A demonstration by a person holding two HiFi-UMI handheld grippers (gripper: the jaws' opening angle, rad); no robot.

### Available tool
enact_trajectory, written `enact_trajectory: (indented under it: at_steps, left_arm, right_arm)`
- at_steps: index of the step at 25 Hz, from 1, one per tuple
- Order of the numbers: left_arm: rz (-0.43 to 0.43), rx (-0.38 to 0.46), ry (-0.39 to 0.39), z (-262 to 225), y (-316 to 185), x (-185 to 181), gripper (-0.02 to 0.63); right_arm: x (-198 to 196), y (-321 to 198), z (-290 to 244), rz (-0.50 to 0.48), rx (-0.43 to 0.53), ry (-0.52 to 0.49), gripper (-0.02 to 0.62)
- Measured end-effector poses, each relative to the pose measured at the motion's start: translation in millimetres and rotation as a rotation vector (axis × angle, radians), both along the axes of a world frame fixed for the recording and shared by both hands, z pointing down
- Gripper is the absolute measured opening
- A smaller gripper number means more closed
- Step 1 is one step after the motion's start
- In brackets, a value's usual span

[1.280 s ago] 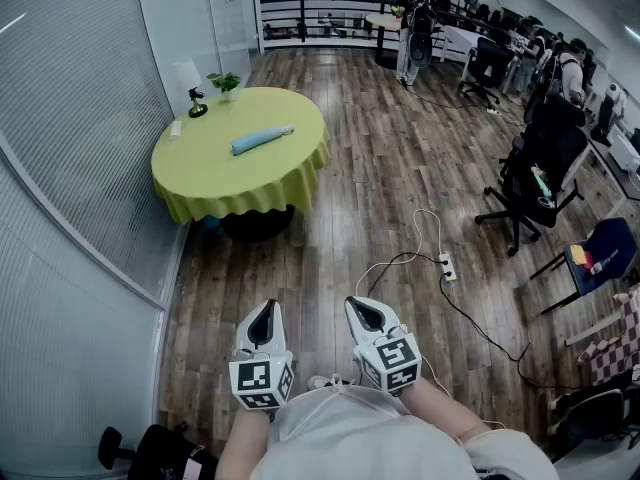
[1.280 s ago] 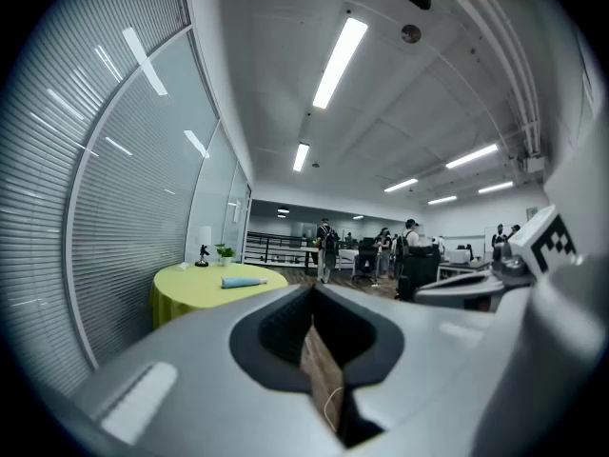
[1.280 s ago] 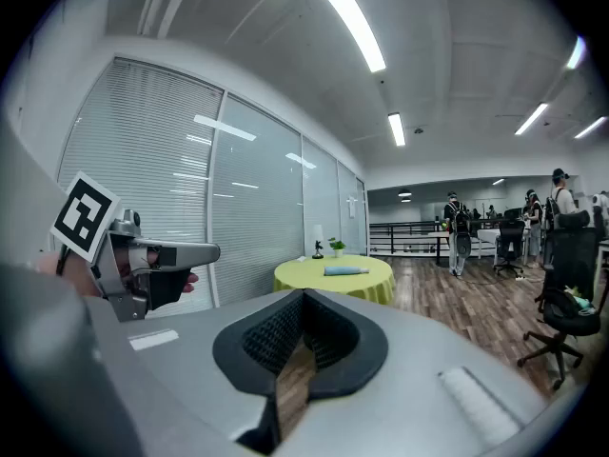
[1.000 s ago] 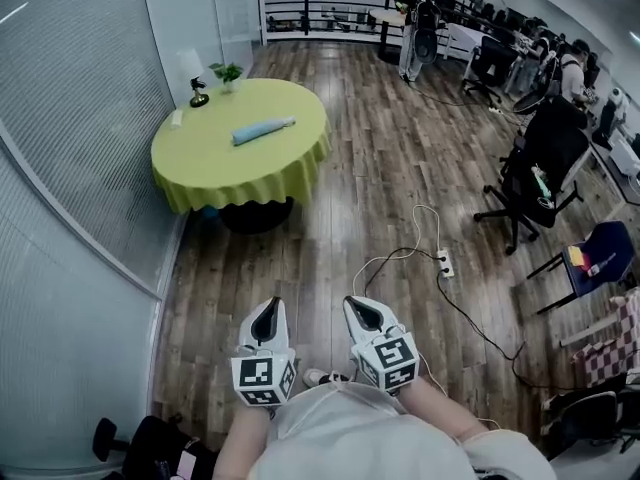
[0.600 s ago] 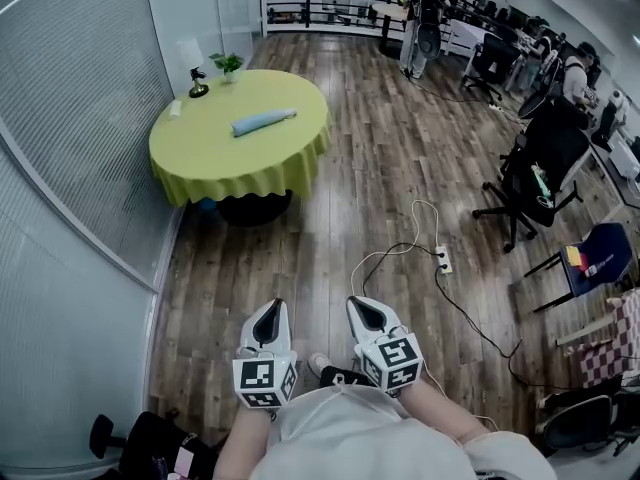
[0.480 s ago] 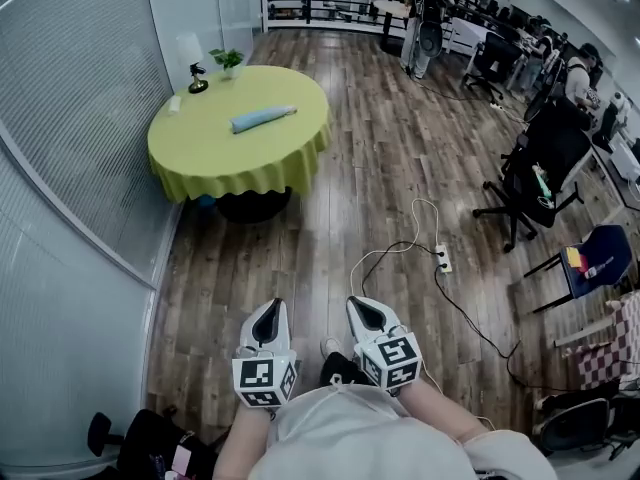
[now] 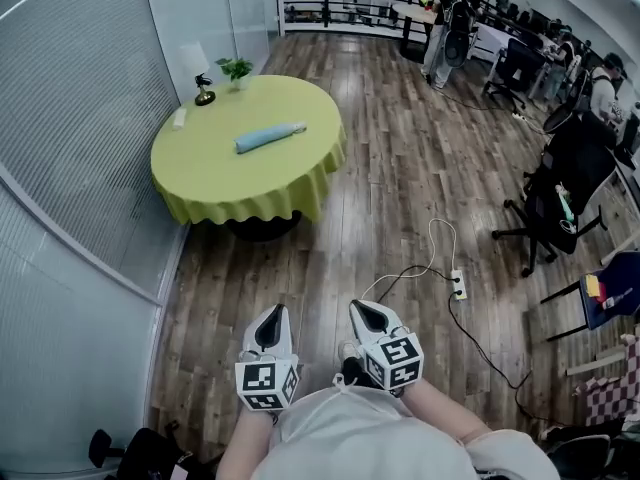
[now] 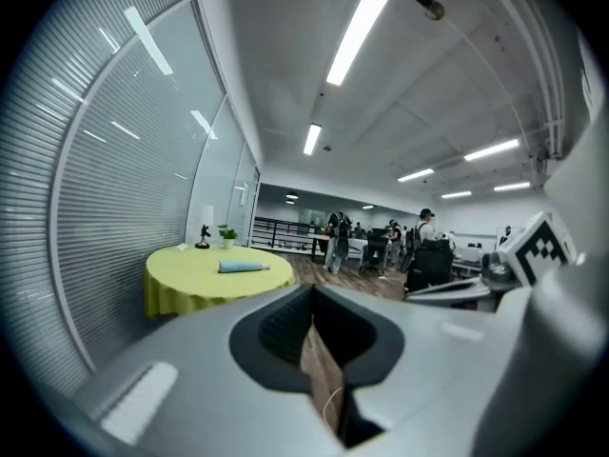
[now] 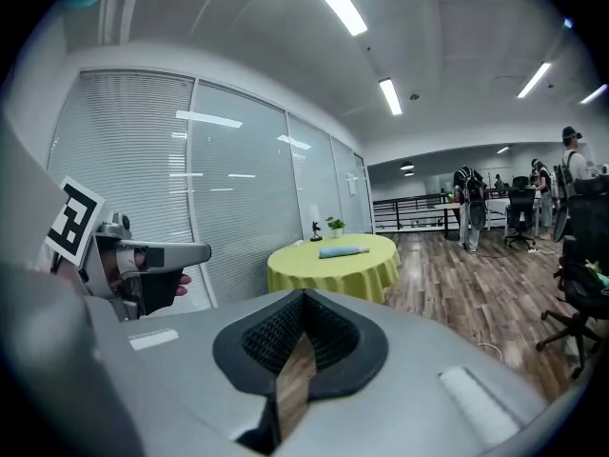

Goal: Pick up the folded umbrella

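Standing well ahead, the round yellow table [image 7: 215,183]. Down by the body, left gripper [image 7: 269,316] and right gripper [image 7: 363,310], both with jaws pressed together on nothing. Folded umbrella [image 7: 270,137] lies flat on that tabletop, well apart from them.

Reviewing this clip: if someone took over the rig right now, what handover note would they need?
Left gripper: shut, empty.
Right gripper: shut, empty.
Both are held low in front of the person, over the wood floor, well short of the table.
Folded umbrella: lying near the middle of the round yellow-green table, untouched.
Done: nothing yet.
Left: reach the table, open a gripper, close it on the umbrella, lift.
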State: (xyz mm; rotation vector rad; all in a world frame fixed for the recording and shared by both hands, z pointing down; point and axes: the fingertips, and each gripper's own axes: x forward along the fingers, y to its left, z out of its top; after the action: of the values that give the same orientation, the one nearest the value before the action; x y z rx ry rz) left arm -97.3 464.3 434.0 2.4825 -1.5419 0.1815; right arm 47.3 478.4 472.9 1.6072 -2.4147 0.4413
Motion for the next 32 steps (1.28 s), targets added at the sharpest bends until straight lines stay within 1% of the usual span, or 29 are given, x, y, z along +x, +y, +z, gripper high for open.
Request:
enact_trajectory:
  at_steps: [4,9,11,14,19,23,28,32]
  left_arm:
    - [-0.009,0.016,0.003,-12,-72,45,0.008]
    - [-0.025,0.027,0.085,-20,-150,96,0.006]
    - [-0.031,0.024,0.081,-17,-173,110,0.006]
    - [-0.06,0.005,0.045,-8,-205,119,0.006]
    - [-0.106,-0.049,0.016,15,-260,114,0.006]
    - [-0.103,-0.062,0.008,27,-310,107,0.006]
    - [-0.083,-0.078,0.005,43,-396,94,0.006]
    - [-0.037,-0.075,-0.003,41,-482,74,0.006]
  right_arm:
    - [46,-76,-8,-0.02,0.007,-0.006,-0.002]
    - [105,-164,-16,-0.037,0.009,0.003,-0.002]
    - [123,-192,-18,-0.039,0.009,0.0,-0.003]
    - [140,-229,-13,-0.046,-0.008,-0.002,-0.002]
    - [141,-285,7,-0.085,-0.055,0.001,-0.003]
    - [132,-334,15,-0.099,-0.056,0.015,-0.002]
    - [119,-410,28,-0.08,-0.067,0.028,-0.002]
    - [97,-490,28,-0.065,-0.077,0.039,-0.002]
